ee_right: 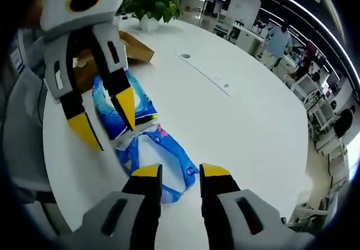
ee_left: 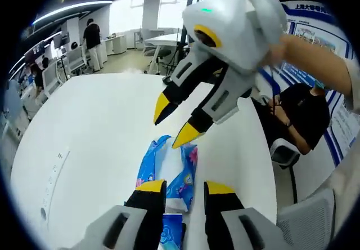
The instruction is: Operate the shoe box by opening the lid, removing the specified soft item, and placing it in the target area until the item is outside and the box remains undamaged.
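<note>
Your soft blue packets [ee_right: 132, 132] already lie out on the white bench [ee_right: 242, 132], apart from the brown shoe box [ee_right: 132, 47] behind — removal looks done. Left gripper [ee_left: 185, 189] and right gripper [ee_right: 180, 171] both hover above them, fingers parted, holding nothing; only final placement may remain.

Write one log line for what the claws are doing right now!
left claw: open over blue packet | right claw: open above packet | packet: lying on white table | cardboard box: behind, on table
</note>
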A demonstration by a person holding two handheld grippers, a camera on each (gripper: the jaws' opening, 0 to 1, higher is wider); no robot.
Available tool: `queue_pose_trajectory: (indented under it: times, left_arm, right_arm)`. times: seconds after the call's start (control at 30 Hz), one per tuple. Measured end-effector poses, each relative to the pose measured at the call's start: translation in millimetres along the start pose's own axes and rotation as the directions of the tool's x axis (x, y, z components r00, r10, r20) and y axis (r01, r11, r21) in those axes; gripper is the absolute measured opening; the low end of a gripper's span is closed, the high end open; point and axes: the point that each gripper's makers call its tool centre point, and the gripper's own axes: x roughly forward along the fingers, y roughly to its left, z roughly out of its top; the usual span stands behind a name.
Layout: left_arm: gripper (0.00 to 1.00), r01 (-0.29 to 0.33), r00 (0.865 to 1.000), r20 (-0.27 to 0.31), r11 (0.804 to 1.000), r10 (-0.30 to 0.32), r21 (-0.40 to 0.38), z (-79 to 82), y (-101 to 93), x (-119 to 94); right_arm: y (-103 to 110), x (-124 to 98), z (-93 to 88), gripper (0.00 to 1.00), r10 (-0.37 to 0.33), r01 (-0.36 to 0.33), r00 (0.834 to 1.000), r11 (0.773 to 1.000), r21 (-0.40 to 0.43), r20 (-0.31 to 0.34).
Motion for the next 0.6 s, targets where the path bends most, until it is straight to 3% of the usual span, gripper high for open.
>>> queue_pose_trajectory:
  times: [0.3,0.6]
  left_arm:
    - [0.33,-0.052,0.996,0.071,0.997,0.055,-0.052,-2.3,1.7,-40]
    - [0.41,-0.081,0.991,0.103,0.995,0.087,-0.055,-13.4,-2.7,-78]
  right_arm:
    - [15,-23,14.9,0.34,-0.003,0.002,1.0,0.999,0.038,0.022]
    - [34,-41,32.9,0.45,0.015,-0.016,0.999,1.0,0.017,0.037]
